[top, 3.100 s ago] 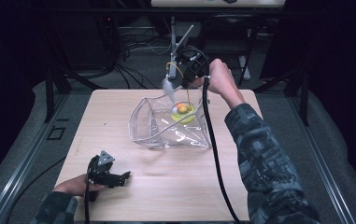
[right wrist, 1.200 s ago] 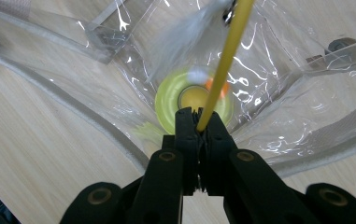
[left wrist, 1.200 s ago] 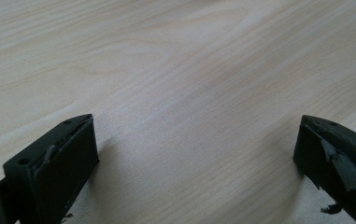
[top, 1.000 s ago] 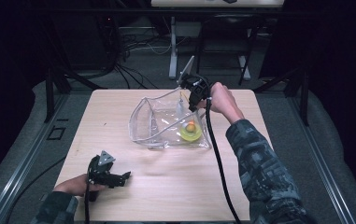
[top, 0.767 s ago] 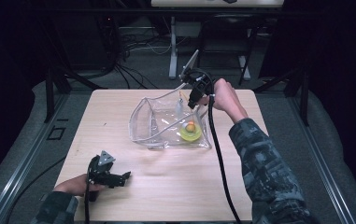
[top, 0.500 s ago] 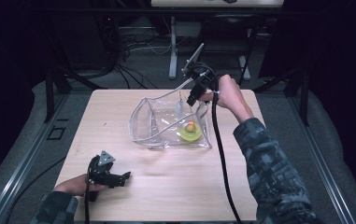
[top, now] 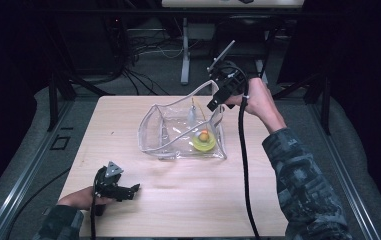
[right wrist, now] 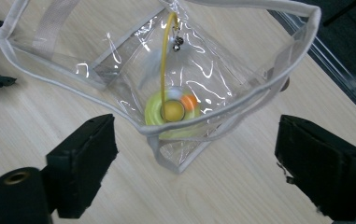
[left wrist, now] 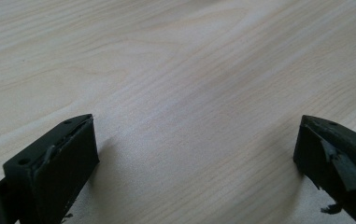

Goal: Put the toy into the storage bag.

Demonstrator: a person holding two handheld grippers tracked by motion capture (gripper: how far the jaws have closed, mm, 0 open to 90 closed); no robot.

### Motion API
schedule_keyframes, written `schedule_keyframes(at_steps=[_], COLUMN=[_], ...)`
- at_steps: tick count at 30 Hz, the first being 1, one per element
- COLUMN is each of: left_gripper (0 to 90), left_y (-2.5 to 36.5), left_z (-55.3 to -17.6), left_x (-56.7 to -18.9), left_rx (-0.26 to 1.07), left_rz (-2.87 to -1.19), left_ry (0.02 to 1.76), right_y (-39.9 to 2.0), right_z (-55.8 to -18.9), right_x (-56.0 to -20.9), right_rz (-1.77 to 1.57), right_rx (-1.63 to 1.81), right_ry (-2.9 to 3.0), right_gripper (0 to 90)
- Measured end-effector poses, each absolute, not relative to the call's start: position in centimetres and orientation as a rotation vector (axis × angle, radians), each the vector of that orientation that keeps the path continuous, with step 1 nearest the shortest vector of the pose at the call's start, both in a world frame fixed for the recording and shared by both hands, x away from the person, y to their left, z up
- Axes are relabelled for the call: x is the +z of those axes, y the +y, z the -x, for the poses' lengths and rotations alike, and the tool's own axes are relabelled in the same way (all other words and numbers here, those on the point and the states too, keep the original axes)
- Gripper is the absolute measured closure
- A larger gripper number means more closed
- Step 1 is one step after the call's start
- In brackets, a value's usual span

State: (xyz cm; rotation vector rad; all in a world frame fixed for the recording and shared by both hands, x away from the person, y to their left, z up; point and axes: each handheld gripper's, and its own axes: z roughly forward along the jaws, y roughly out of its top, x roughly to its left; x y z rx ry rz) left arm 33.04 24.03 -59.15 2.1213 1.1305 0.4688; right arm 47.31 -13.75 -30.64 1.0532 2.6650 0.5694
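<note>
A clear plastic bag with grey trim stands open on the wooden table. Inside it sits a yellow-green round toy with an orange ball and a yellow wire stem carrying a small bell and a white feather. My right gripper hovers above the bag's far right rim, open and holding nothing; its own view looks down into the bag at the toy. My left gripper rests low over the table near the front left, open, with bare wood between its jaws.
The table's front half in front of the bag is bare wood. Dark floor, cables and metal stand legs lie beyond the far edge. A black cable trails from the right gripper along the person's sleeve.
The right gripper has let go of the toy in the bag and risen back and to the right, above the bag's rim. The left gripper has stayed put.
</note>
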Motion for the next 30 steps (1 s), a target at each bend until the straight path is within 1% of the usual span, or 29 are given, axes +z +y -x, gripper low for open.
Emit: schedule_keyframes(at_steps=[1,2,3,4,9,16,24,29,30], left_gripper=[0.0,0.0,0.0,0.0,0.0,0.0,0.0,0.0,0.0], left_y=[24.0,24.0,24.0,24.0,24.0,24.0,24.0,24.0,24.0], left_z=[-33.0,-33.0,-33.0,-33.0,-33.0,-33.0,-33.0,-33.0,-33.0], left_x=[-59.2,-59.2,-59.2,-59.2,-59.2,-59.2,-59.1,-59.2,-59.2], left_rx=[0.469,0.469,0.469,0.469,0.469,0.469,0.468,0.472,0.471], left_rz=[-2.121,-2.121,-2.121,-2.122,-2.121,-2.121,-2.123,-2.121,-2.119], left_ry=[1.13,1.13,1.13,1.13,1.13,1.13,1.128,1.127,1.127], right_y=[-13.7,-14.2,-14.2,-14.6,-15.5,-17.5,-20.6,-22.2,-22.7], right_z=[-47.3,-47.3,-47.3,-47.1,-46.8,-46.2,-45.3,-44.6,-44.3], right_x=[-30.6,-30.6,-30.6,-30.5,-30.6,-31.7,-34.2,-36.3,-37.1], right_rz=[-1.053,-1.058,-1.058,-1.065,-1.073,-1.104,-1.184,-1.228,-1.247], right_rx=[0.569,0.583,0.583,0.603,0.61,0.621,0.637,0.631,0.627], right_ry=[2.665,2.648,2.648,2.639,2.612,2.569,2.547,2.553,2.555], right_gripper=[10.0,6.9,6.9,5.0,2.5,0.0,0.0,0.0,0.0])
